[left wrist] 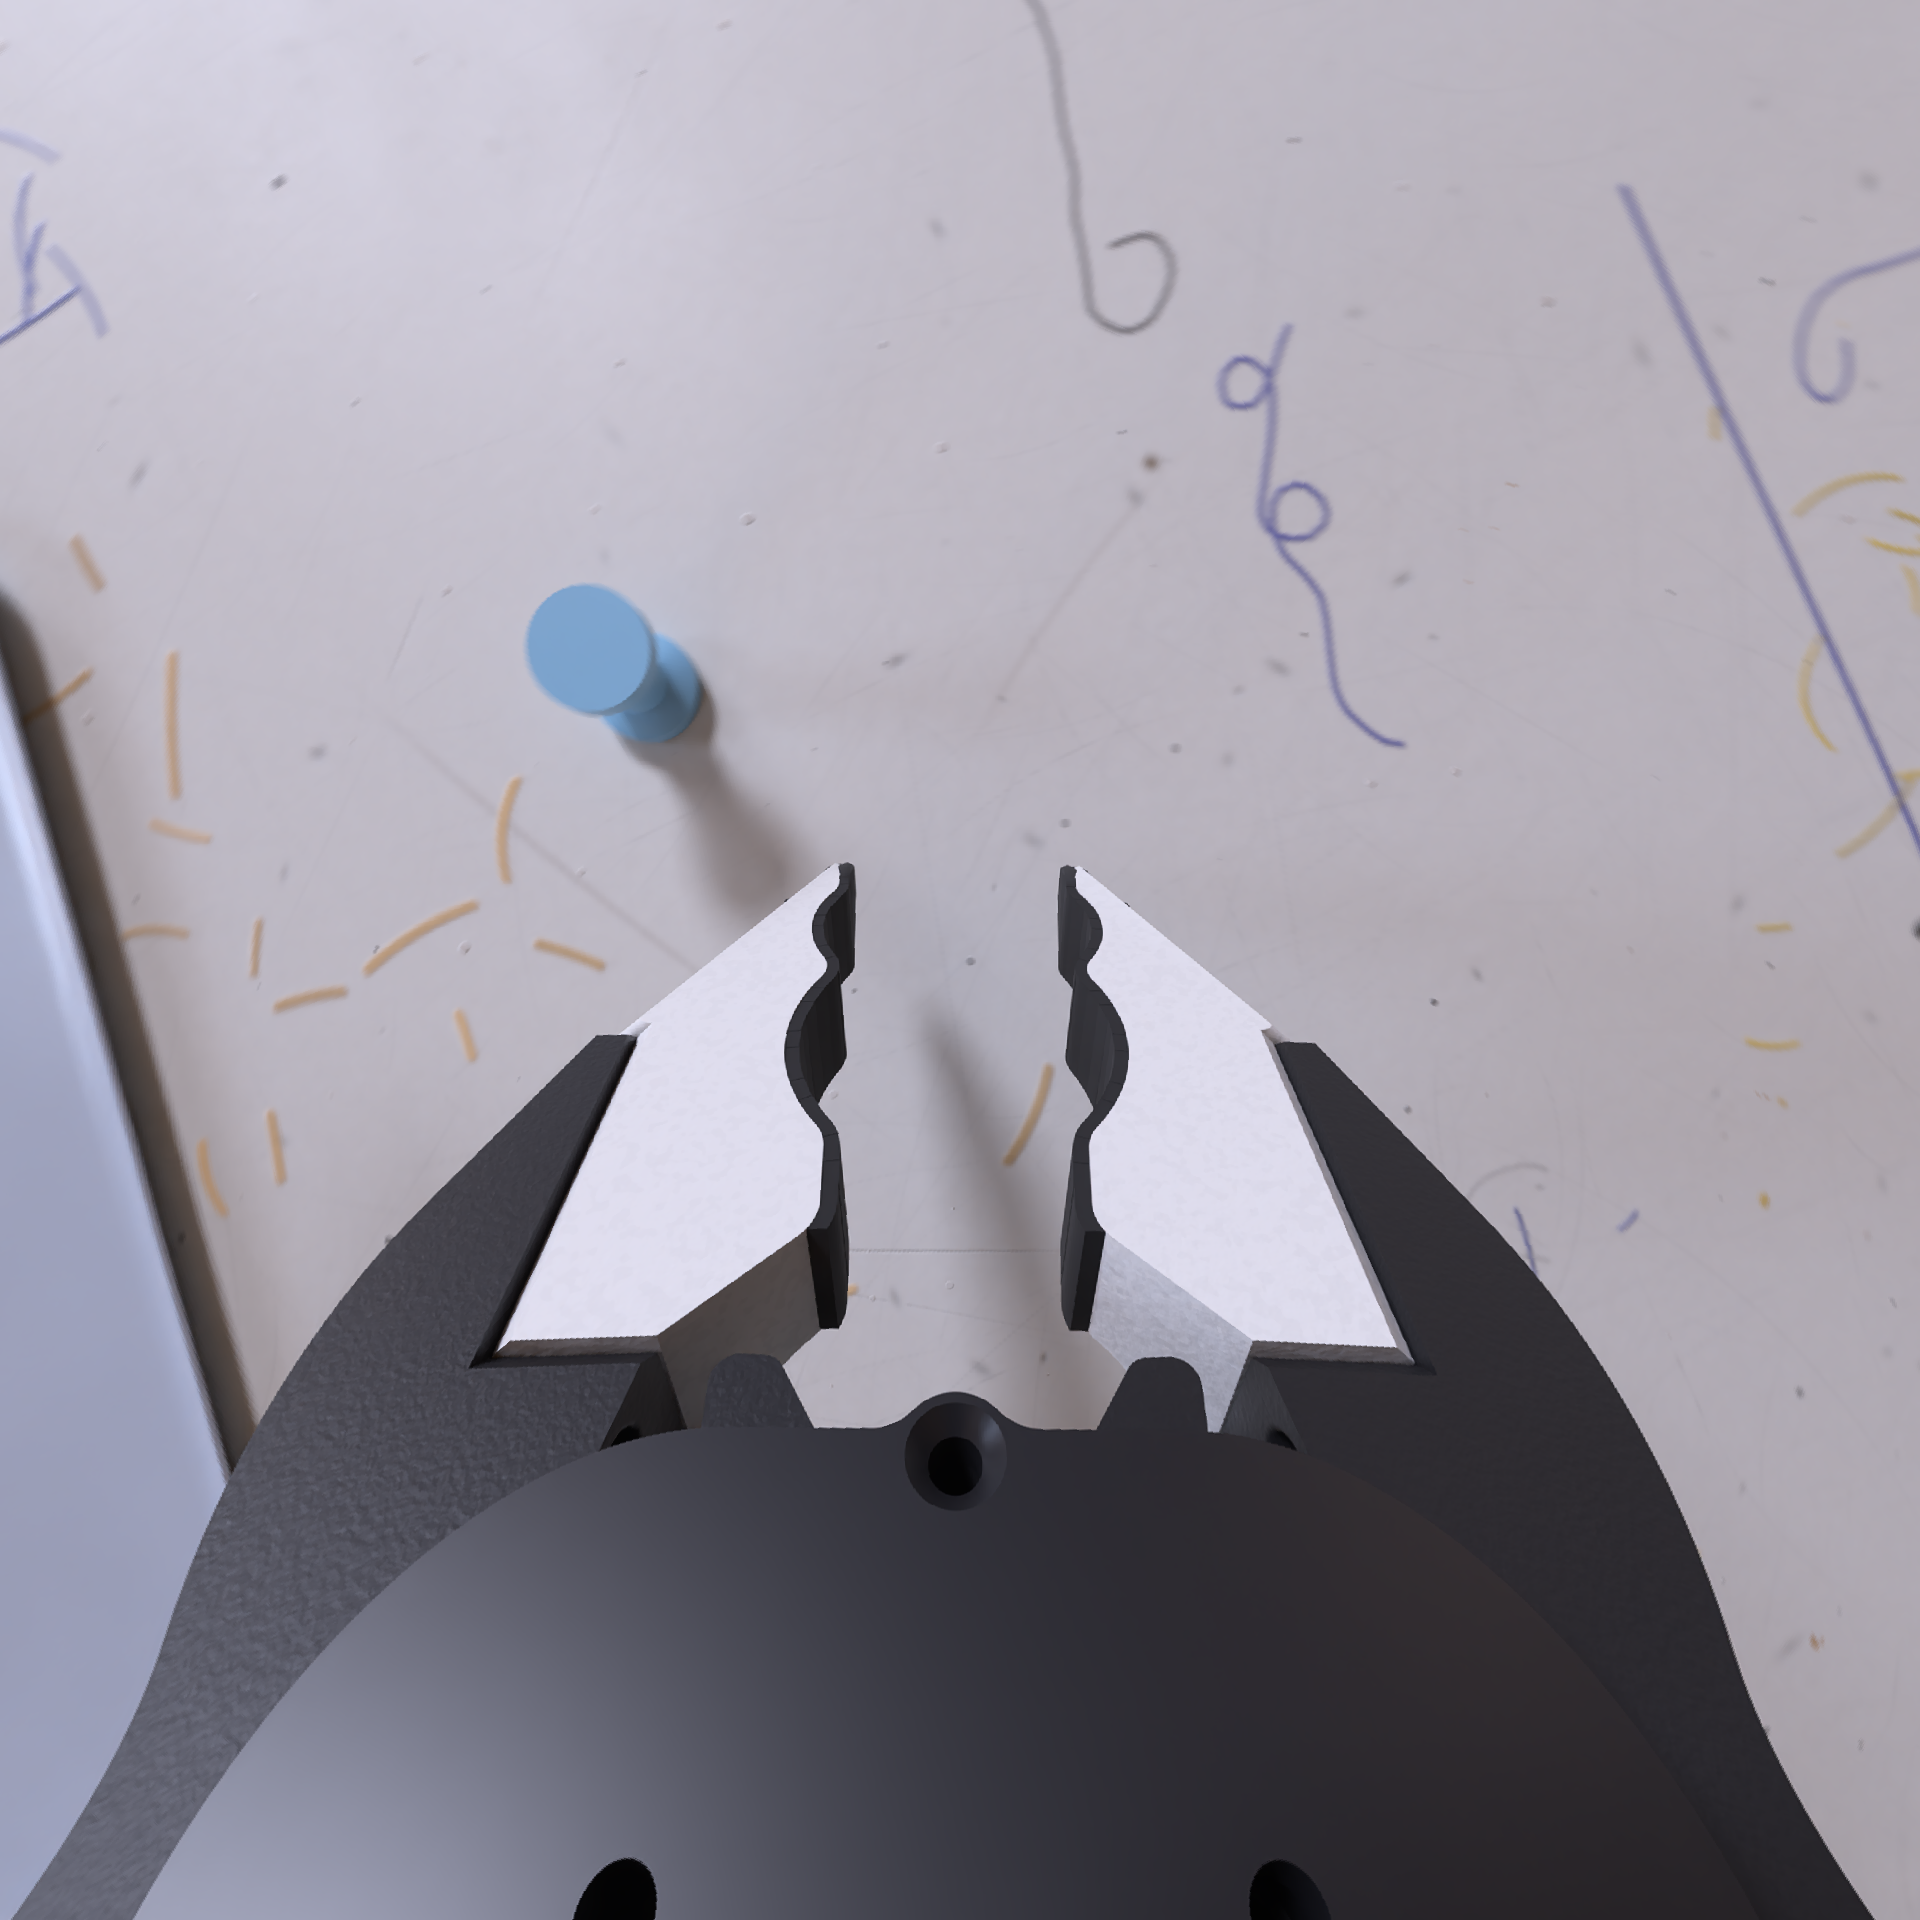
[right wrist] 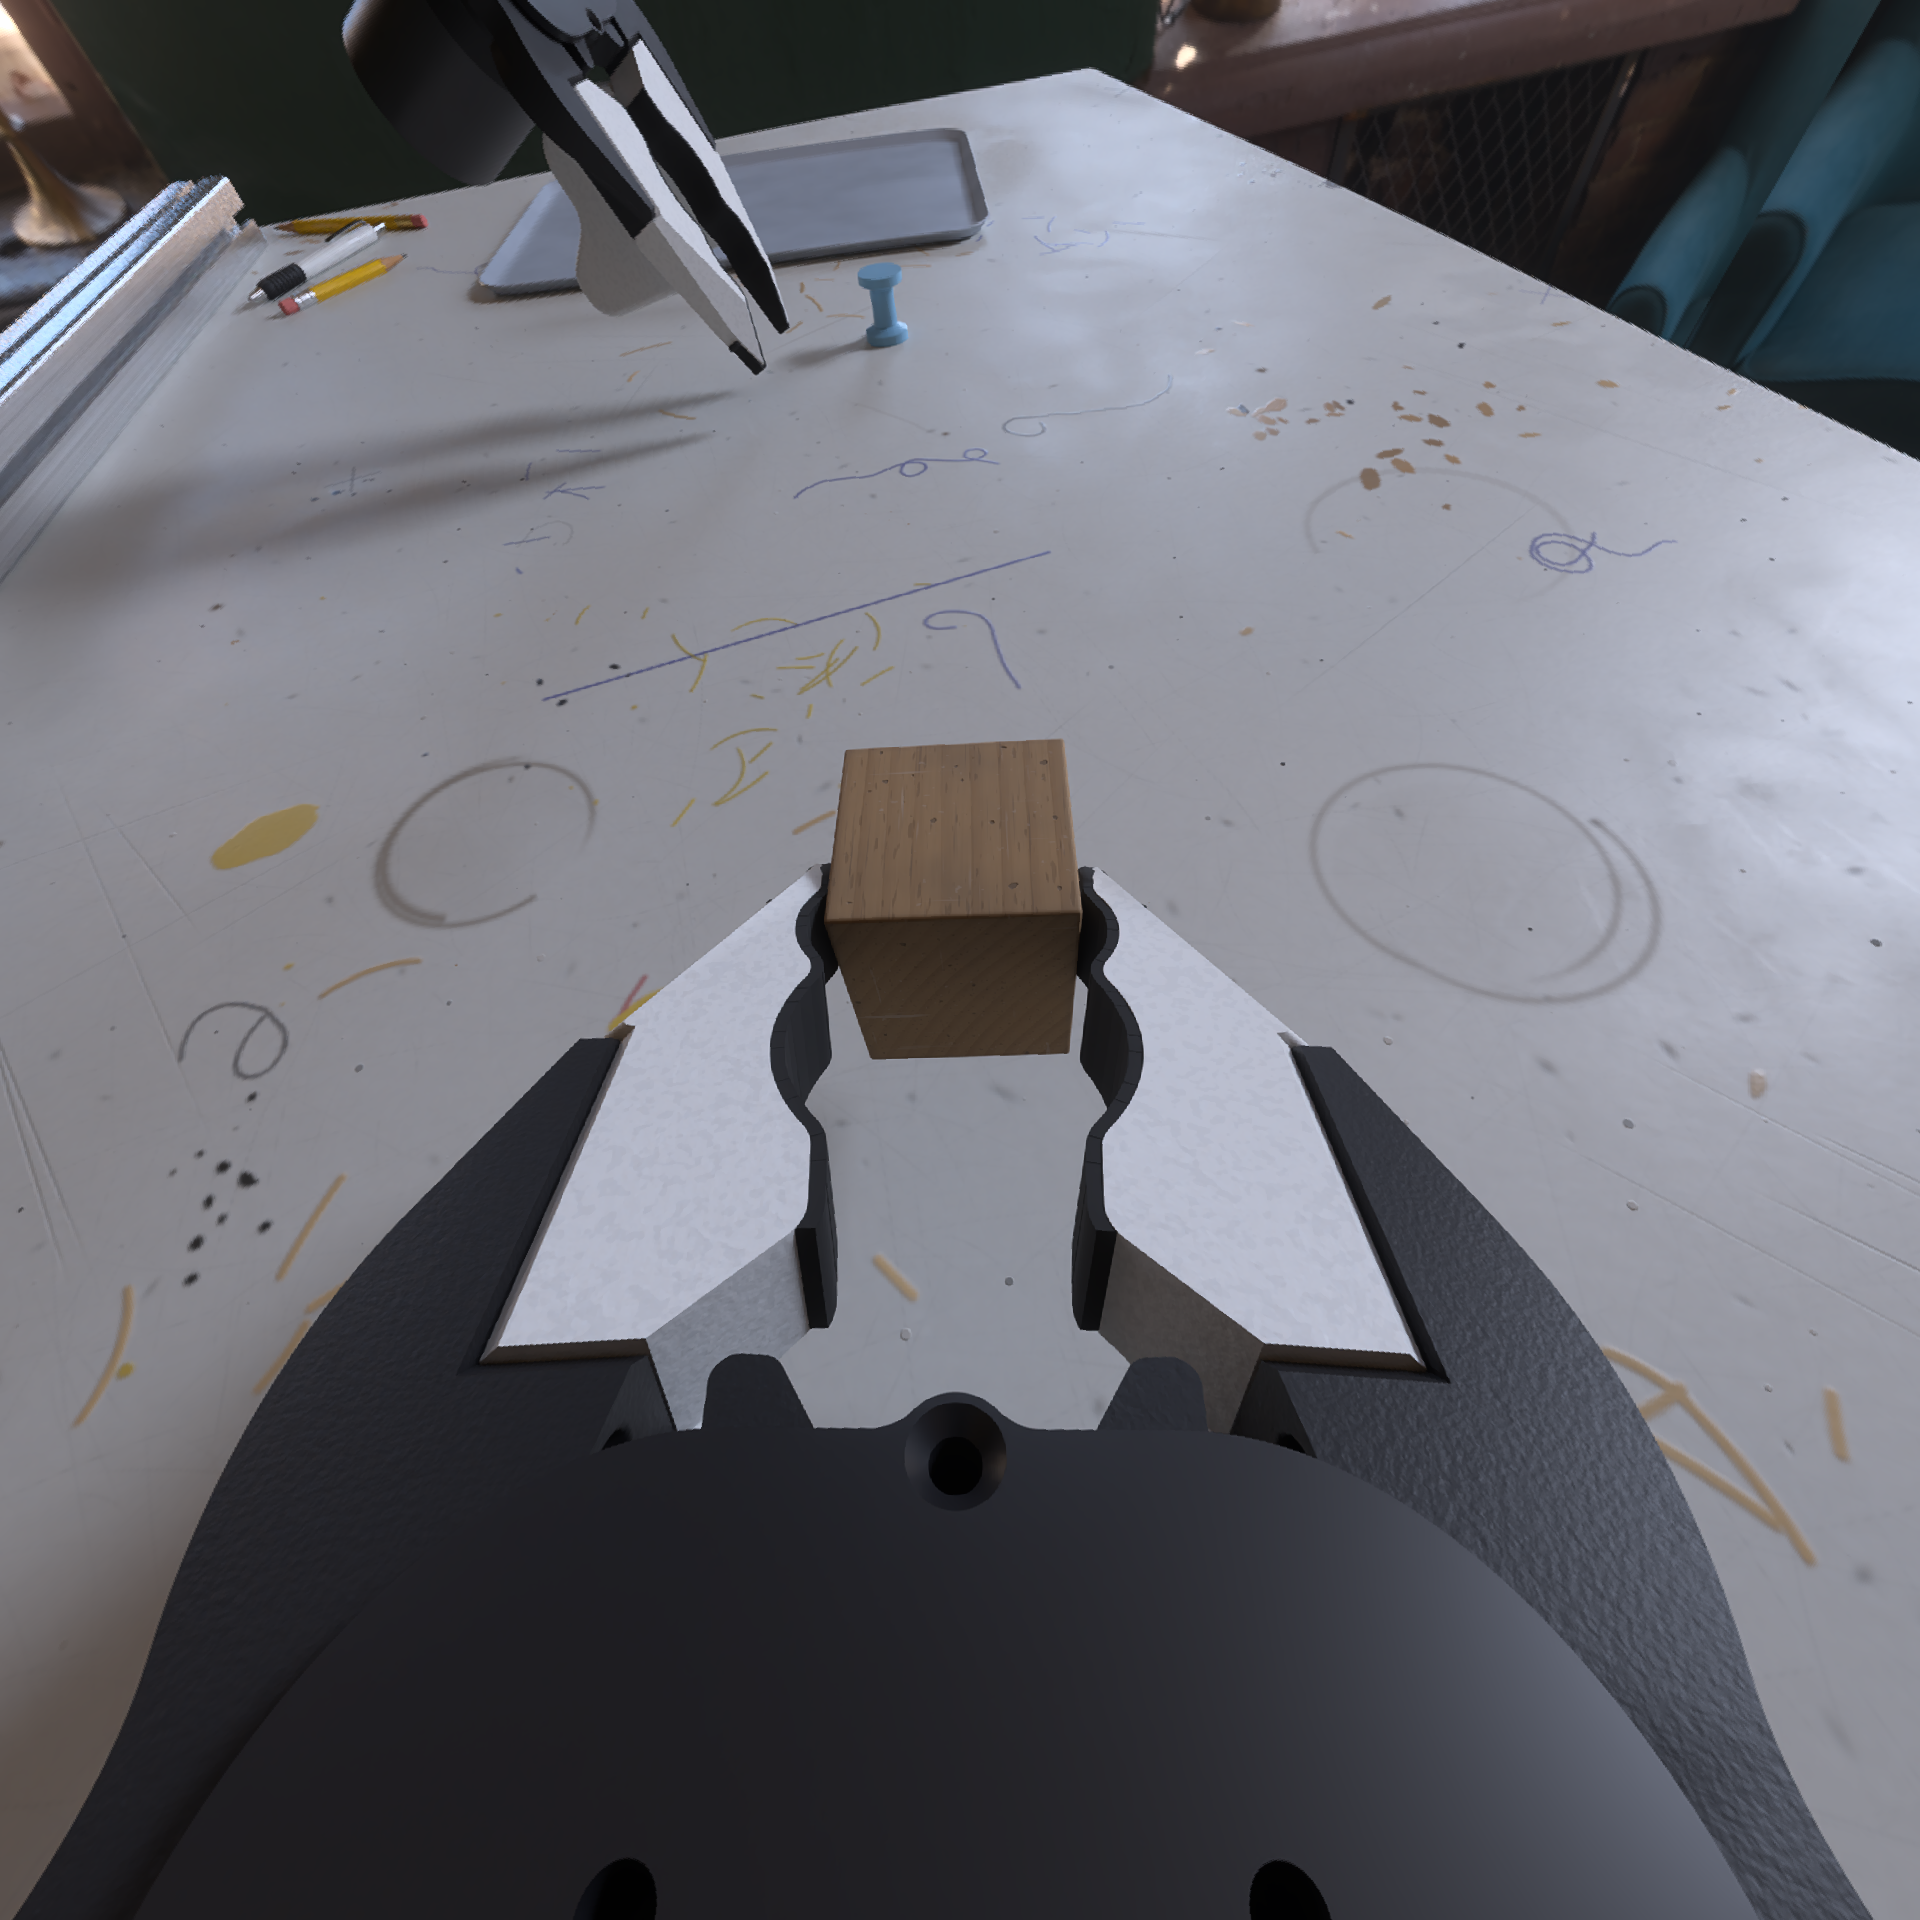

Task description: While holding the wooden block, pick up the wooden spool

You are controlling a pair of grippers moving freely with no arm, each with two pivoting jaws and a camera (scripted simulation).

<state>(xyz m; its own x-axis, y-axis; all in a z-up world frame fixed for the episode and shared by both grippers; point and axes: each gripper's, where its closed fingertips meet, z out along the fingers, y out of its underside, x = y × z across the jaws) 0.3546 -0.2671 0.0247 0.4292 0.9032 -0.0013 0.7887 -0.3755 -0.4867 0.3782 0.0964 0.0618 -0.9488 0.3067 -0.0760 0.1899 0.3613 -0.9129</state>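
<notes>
A light blue spool (left wrist: 615, 665) stands upright on the white scribbled table, ahead and to the left of my left gripper (left wrist: 956, 883). The left gripper is open and empty and hangs above the table, tilted down. In the right wrist view the spool (right wrist: 883, 303) stands far off, just right of the left gripper (right wrist: 767, 348). My right gripper (right wrist: 954, 894) is shut on a wooden block (right wrist: 951, 894) and holds it at the fingertips above the table.
A grey tray (right wrist: 883, 197) lies at the table's far side behind the spool; its edge (left wrist: 62, 935) shows at the left. Pencils and a pen (right wrist: 332, 265) lie far left beside a metal rail (right wrist: 104, 312). Blue chairs (right wrist: 1766, 229) stand beyond the right edge.
</notes>
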